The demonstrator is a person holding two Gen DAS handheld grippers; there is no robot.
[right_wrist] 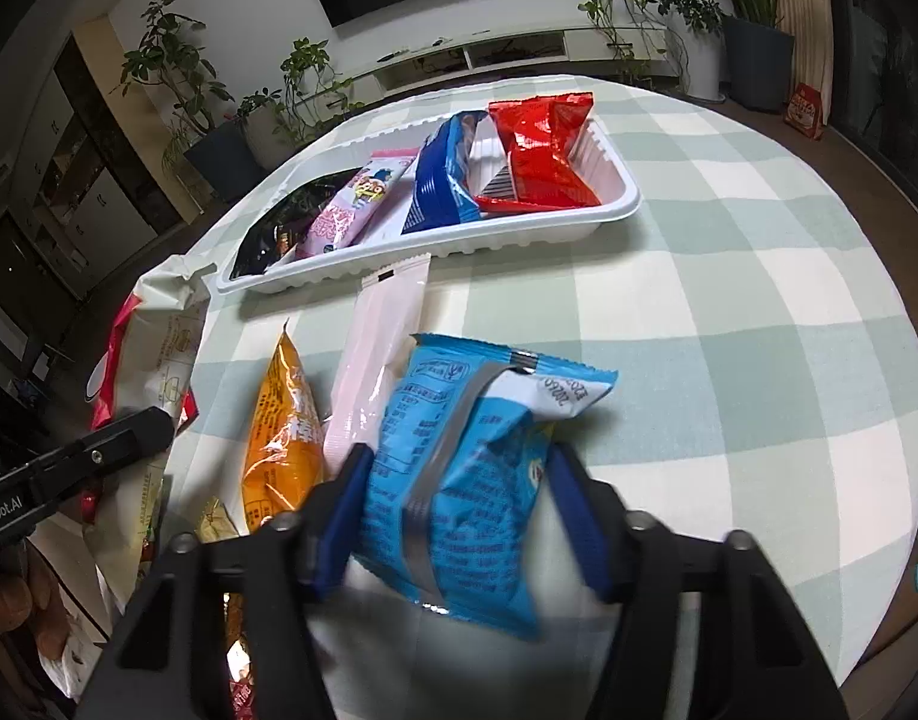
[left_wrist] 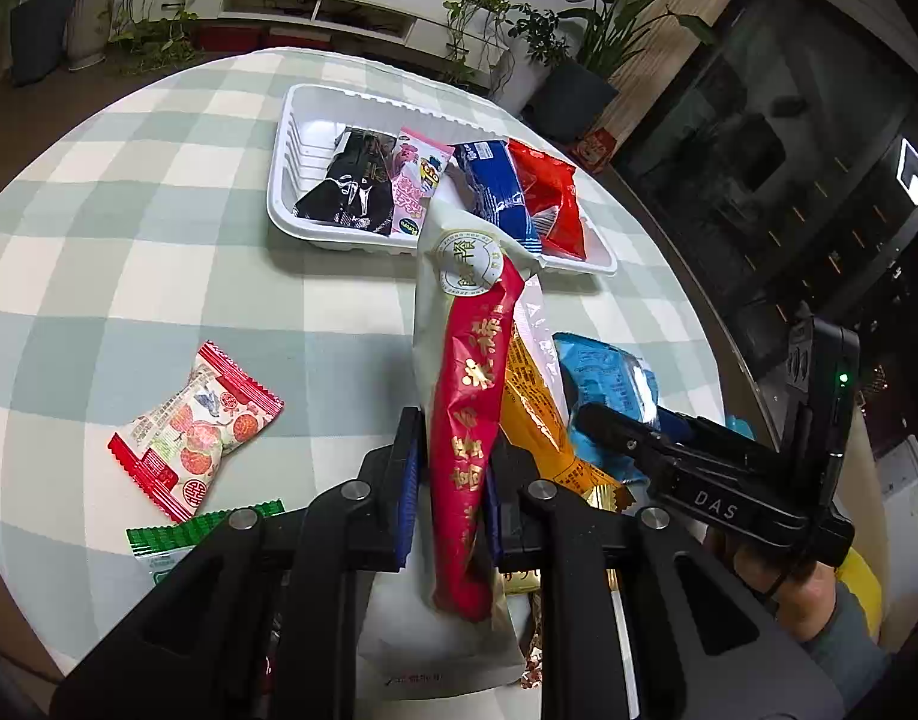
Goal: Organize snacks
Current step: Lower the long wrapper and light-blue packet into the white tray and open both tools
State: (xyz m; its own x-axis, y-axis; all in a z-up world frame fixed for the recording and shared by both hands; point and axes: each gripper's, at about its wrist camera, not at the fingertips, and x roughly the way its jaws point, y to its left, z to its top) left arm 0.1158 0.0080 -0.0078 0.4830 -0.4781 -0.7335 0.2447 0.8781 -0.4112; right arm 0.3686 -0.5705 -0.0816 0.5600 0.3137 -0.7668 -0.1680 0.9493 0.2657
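A white tray [left_wrist: 291, 138] at the far side of the checked table holds a black packet [left_wrist: 348, 186], a pink one [left_wrist: 414, 177], a dark blue one [left_wrist: 495, 189] and a red one [left_wrist: 549, 195]. It also shows in the right wrist view [right_wrist: 615, 204]. My left gripper [left_wrist: 450, 480] is shut on a cream and red packet [left_wrist: 468, 414] and holds it upright above the table. My right gripper [right_wrist: 459, 516] is shut on a light blue packet [right_wrist: 459, 474], lifted just off the table, right of the left gripper.
On the table lie an orange packet [right_wrist: 282, 438], a long pale pink packet [right_wrist: 378, 354], a red and white packet [left_wrist: 192, 429] and a green one [left_wrist: 177, 540]. More wrappers sit under the grippers near the front edge. Plants and a low cabinet stand beyond the table.
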